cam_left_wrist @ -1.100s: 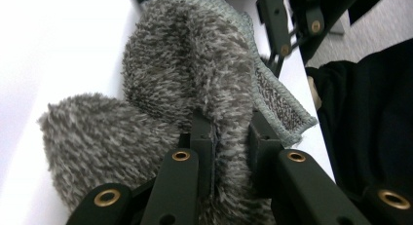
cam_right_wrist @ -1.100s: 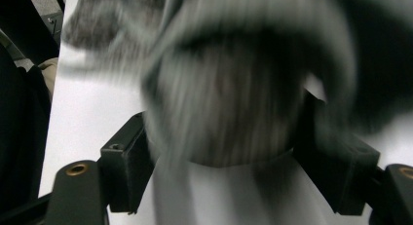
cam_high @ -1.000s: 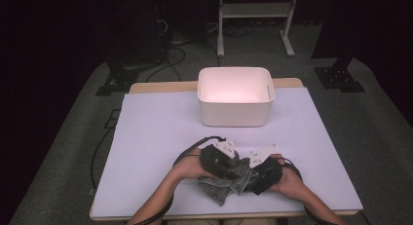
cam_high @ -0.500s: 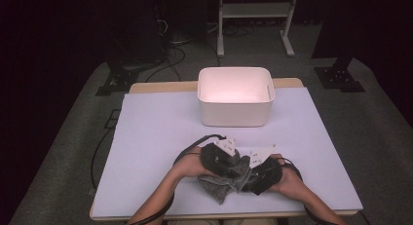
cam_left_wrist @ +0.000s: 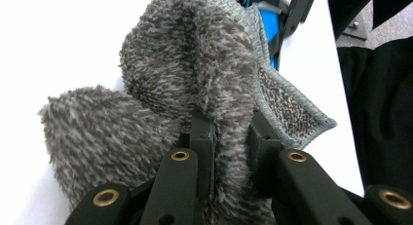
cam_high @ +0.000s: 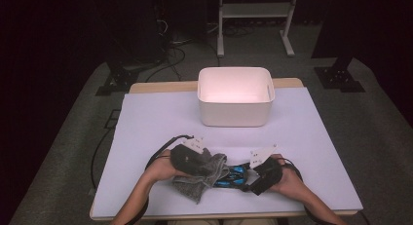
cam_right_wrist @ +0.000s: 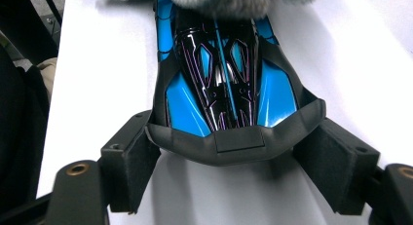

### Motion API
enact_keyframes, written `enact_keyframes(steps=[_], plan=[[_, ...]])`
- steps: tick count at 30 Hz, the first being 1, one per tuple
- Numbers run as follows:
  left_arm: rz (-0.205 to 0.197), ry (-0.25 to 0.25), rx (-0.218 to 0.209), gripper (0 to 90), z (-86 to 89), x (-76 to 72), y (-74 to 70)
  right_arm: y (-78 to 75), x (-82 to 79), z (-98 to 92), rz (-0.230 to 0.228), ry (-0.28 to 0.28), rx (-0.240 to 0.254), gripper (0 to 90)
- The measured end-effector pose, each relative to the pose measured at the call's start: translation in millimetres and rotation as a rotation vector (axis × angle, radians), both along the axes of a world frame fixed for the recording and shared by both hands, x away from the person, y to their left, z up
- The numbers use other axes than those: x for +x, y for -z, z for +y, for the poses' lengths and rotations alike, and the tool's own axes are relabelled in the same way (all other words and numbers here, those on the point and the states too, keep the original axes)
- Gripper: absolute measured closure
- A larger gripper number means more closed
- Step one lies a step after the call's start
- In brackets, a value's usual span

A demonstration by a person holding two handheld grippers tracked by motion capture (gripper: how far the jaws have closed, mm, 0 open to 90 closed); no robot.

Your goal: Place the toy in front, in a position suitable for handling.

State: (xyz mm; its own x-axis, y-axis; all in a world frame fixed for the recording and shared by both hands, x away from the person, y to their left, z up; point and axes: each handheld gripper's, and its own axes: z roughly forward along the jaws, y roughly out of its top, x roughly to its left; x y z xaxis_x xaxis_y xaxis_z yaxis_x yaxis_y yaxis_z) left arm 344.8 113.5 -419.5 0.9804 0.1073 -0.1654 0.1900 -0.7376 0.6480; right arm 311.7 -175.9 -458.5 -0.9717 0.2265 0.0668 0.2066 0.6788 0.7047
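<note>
A blue and black toy car (cam_high: 233, 176) lies on the white table near the front edge. My right gripper (cam_high: 249, 180) holds its rear: in the right gripper view the pads press on both ends of the car's (cam_right_wrist: 219, 79) black rear wing, so the right gripper (cam_right_wrist: 234, 154) is shut on it. My left gripper (cam_high: 212, 169) is shut on a fuzzy grey cloth (cam_high: 190, 186), which drapes over the car's front end. In the left gripper view the cloth (cam_left_wrist: 195, 64) bunches up between the jaws of the left gripper (cam_left_wrist: 231, 127) and hides most of the car (cam_left_wrist: 265, 20).
A white plastic bin (cam_high: 234, 115) stands at the far middle of the table (cam_high: 156, 122). Black cables trail from both grippers. The floor beyond the table holds dark stands and a white frame.
My left gripper has slid to the left with the cloth, and more of the blue car shows between the two grippers. The right gripper has stayed where it was.
</note>
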Motion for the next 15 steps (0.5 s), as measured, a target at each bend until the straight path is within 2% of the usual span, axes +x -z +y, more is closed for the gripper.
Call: enact_keyframes(steps=[8,10,13,15], plan=[[0.013,-0.034,0.001,76.8,15.9,-0.3,5.3,0.4,0.0,-0.2,0.001,0.001,0.005,24.2],[0.013,-0.058,0.000,76.8,17.5,2.6,5.3,0.5,0.1,-0.3,0.001,0.000,0.006,24.2],[0.010,-0.062,-0.012,76.8,13.0,7.3,2.4,0.4,0.1,-0.3,0.001,0.000,0.005,24.2],[0.005,-0.044,-0.016,76.8,4.1,10.1,-1.1,0.3,0.3,-0.2,0.001,-0.001,0.003,24.2]])
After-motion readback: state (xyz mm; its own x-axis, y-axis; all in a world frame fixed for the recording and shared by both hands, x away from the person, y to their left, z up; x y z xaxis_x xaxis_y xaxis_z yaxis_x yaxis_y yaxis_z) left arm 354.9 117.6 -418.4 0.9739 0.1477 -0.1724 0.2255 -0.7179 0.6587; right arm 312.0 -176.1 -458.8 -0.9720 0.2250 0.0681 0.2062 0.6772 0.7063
